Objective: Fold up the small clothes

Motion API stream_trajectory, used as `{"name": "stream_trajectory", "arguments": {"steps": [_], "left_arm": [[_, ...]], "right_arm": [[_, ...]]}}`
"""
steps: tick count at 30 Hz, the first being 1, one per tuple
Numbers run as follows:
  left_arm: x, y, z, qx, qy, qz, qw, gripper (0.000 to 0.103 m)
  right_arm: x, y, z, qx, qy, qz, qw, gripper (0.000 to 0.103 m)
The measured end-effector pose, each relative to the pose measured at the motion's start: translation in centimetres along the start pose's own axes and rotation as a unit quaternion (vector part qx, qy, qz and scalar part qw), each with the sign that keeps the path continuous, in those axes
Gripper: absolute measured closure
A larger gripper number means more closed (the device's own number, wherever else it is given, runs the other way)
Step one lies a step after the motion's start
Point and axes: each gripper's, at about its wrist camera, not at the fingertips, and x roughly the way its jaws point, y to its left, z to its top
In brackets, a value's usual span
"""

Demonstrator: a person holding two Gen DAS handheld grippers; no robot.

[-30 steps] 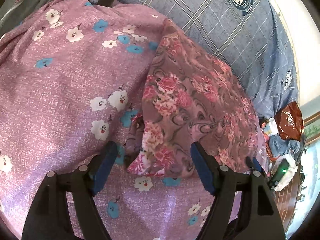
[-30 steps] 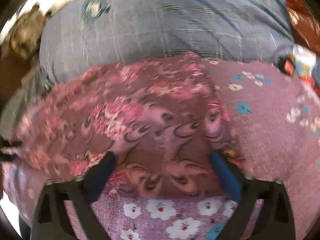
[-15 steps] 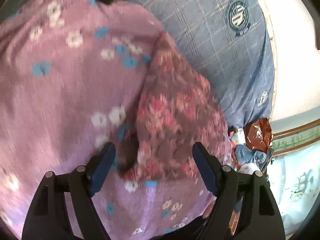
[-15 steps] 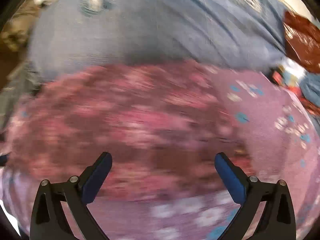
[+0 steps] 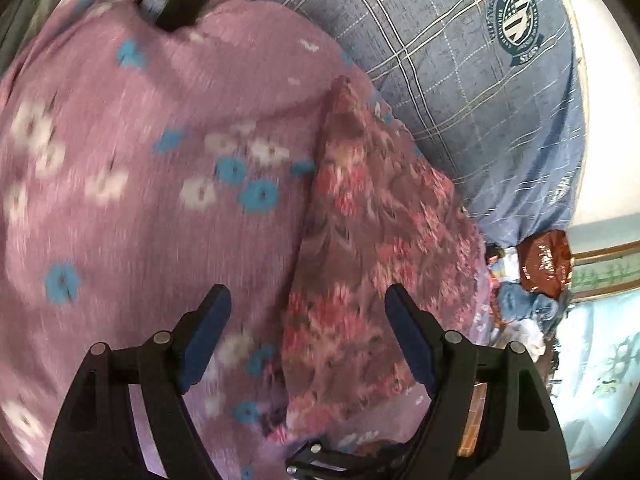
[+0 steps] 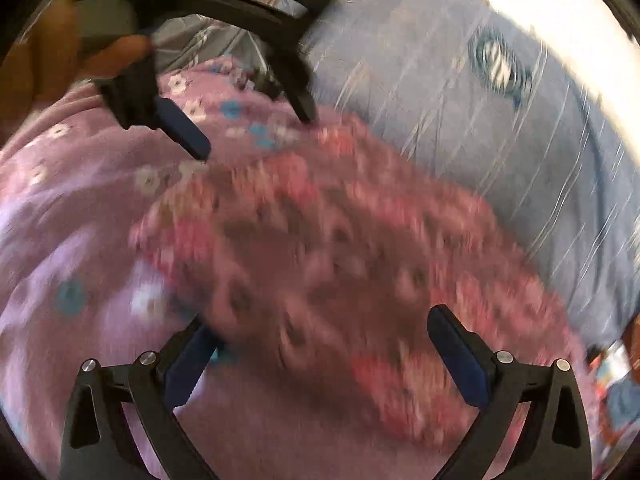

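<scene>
I had the left gripper (image 5: pixel 306 330) and right gripper (image 6: pixel 320 344) both spread wide, holding nothing. The folded rose-print garment (image 5: pixel 360 264) lay on the purple flowered cloth (image 5: pixel 132 208), near its edge beside the blue checked sheet (image 5: pixel 472 80). Right view was too blurred for more.

We see a blue plaid bedsheet with round navy crests (image 5: pixel 472 92) spread under everything, a bright white wall (image 5: pixel 600 92) behind it, and a pale blue patterned curtain (image 5: pixel 600 360) low at right.
</scene>
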Motion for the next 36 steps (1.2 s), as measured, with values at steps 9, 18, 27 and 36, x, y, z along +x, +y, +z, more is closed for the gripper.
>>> {"name": "stream_trajectory", "arguments": {"steps": [9,18,27,36], "left_arm": [[4.3,-2.2,4.9,0.03,0.06,0.017,0.9976,0.02],[6.7,-6.9,4.7,0.093,0.073,0.044,0.9921,0.094],[3.1,-12.4,3.4,0.122,0.008,0.059,0.9907,0.094],[3.2,-20.6,0.9,0.161,-0.031,0.073,0.9837,0.094]], "right_arm": [[-0.3,0.3,0.7,-0.051,-0.064,-0.04,0.996,0.089],[-1.9,-1.1,1.1,-0.03,-0.088,-0.026,0.995,0.09],[-4.5,-5.1,0.1,0.045,-0.105,-0.004,0.993,0.093],[-7.4,-12.7,-2.9,0.155,-0.122,0.017,0.98,0.095]]}}
